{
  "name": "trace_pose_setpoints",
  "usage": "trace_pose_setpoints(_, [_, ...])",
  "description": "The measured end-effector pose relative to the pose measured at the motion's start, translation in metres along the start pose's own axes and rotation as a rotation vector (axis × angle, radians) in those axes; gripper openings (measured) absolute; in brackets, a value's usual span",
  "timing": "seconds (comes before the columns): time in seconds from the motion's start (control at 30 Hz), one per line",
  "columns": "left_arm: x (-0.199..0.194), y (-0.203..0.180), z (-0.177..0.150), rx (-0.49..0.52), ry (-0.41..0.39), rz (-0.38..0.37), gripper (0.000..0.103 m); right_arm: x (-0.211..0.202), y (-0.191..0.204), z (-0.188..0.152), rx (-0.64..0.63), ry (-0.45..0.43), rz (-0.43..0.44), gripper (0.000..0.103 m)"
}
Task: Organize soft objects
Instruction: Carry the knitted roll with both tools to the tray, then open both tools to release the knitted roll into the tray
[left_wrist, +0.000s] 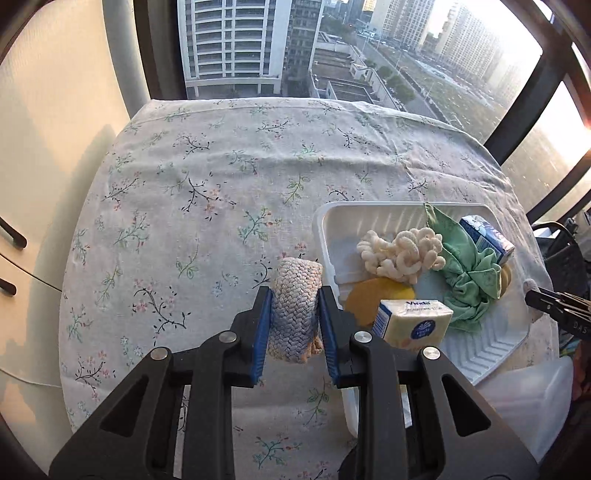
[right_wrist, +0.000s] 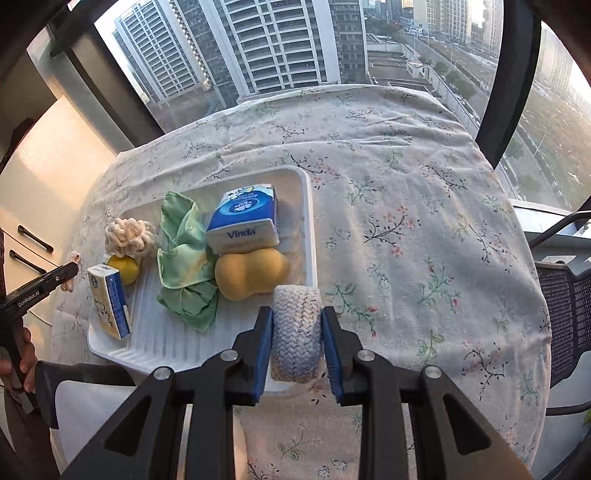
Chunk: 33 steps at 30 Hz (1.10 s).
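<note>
My left gripper (left_wrist: 294, 295) is shut on a grey-white knitted roll (left_wrist: 295, 306), held just left of the white tray (left_wrist: 480, 354). My right gripper (right_wrist: 297, 317) is shut on another knitted roll (right_wrist: 295, 332) at the tray's (right_wrist: 310, 206) near right rim. In the tray lie a cream chenille scrunchie (left_wrist: 400, 253) (right_wrist: 129, 236), a green cloth (left_wrist: 469, 273) (right_wrist: 184, 258), a yellow sponge (right_wrist: 251, 273) (left_wrist: 369, 299) and two Vinda tissue packs (right_wrist: 243, 218) (right_wrist: 109, 299) (left_wrist: 413, 325). A small yellow ball (right_wrist: 123, 267) sits behind the near pack.
The table wears a floral cloth (left_wrist: 207, 192) and stands against a window. A cabinet with dark handles (right_wrist: 33, 240) is at left. A black mesh chair (right_wrist: 565, 314) stands at right. A translucent white bin (left_wrist: 524, 402) sits by the tray's near edge.
</note>
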<state>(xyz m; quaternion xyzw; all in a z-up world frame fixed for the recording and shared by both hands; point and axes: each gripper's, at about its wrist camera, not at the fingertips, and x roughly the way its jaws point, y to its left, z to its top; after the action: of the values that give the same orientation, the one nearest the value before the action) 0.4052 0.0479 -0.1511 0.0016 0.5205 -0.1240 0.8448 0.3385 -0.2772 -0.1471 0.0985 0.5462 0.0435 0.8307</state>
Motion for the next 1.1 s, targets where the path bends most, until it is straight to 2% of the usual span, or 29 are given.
trace_pose_setpoints(0.27, [0.027, -0.036, 0.025, 0.055, 0.017, -0.015, 0.023, 0.030, 0.013, 0.009, 0.000, 0.083, 0.037, 0.028])
trace_pose_setpoints(0.43, [0.048, -0.045, 0.031, 0.073, 0.056, -0.034, 0.023, 0.047, 0.014, 0.006, -0.011, 0.133, 0.016, 0.028])
trace_pose_setpoints(0.6, [0.059, -0.047, 0.027, 0.065, 0.053, -0.022, 0.023, 0.049, 0.013, 0.005, -0.015, 0.127, 0.019, 0.028])
trace_pose_setpoints(0.7, [0.058, -0.044, 0.025, 0.061, 0.041, -0.054, 0.025, 0.049, 0.014, 0.005, -0.023, 0.126, 0.009, 0.028])
trace_pose_setpoints(0.8, [0.060, -0.045, 0.026, 0.057, 0.066, -0.075, 0.026, 0.049, 0.017, 0.004, -0.037, 0.120, -0.005, 0.029])
trace_pose_setpoints(0.9, [0.060, -0.046, 0.028, 0.047, 0.093, -0.092, 0.027, 0.050, 0.019, 0.005, -0.041, 0.118, -0.010, 0.031])
trace_pose_setpoints(0.93, [0.057, -0.046, 0.028, 0.047, 0.087, -0.093, 0.027, 0.050, 0.020, 0.004, -0.041, 0.122, -0.002, 0.035])
trace_pose_setpoints(1.1, [0.036, -0.049, 0.029, 0.071, 0.039, -0.076, 0.028, 0.043, 0.021, 0.005, -0.037, 0.119, 0.011, 0.045])
